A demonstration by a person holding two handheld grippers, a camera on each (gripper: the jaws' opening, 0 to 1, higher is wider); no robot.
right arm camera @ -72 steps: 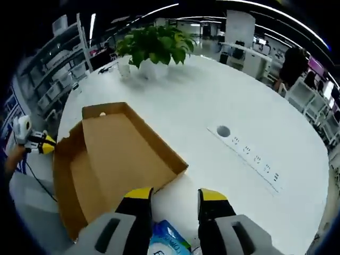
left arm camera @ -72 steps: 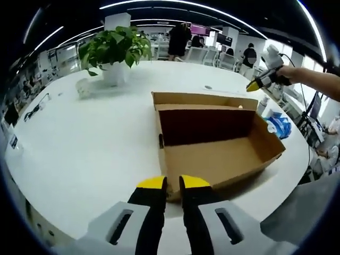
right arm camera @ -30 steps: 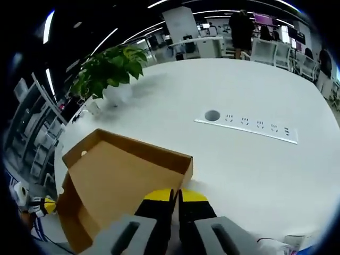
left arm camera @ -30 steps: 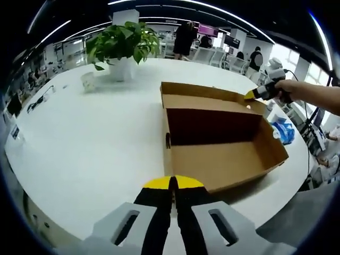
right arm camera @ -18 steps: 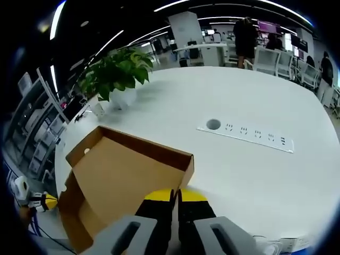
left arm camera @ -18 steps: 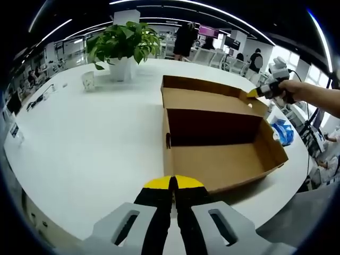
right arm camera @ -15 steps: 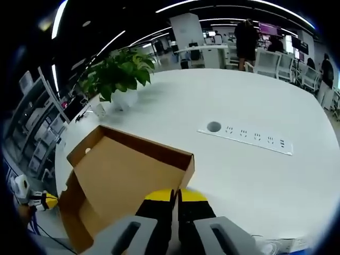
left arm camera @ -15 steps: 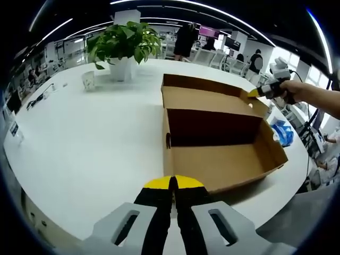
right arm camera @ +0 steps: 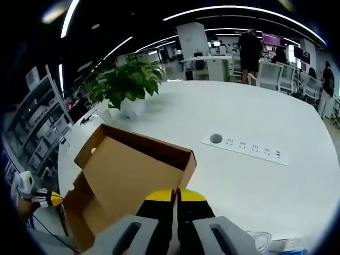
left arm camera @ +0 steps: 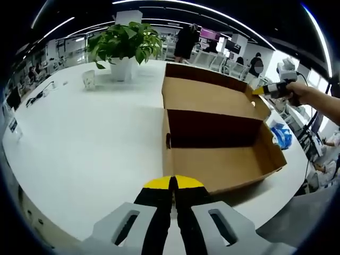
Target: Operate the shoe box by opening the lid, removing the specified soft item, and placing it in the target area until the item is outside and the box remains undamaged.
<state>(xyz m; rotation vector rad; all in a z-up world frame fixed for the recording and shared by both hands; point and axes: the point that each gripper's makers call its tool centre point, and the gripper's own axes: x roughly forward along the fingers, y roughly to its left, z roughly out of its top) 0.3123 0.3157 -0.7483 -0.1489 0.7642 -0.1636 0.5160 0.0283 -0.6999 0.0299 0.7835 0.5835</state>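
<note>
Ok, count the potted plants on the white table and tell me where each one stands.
1. The potted plant stands on the white table beyond the open shoe box, apart from it. Others may be hidden.

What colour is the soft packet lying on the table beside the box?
Blue, with some white. The packet shows best in the left gripper view, just beyond the box.

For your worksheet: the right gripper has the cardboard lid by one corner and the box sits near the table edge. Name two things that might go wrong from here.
1. The right gripper pinches one corner of the lid; pulling there may crease or tear the cardboard at the hinge.
2. The shoe box sits close to the table edge with the left gripper shut and apparently not holding it, so a tug might slide it off.
</note>
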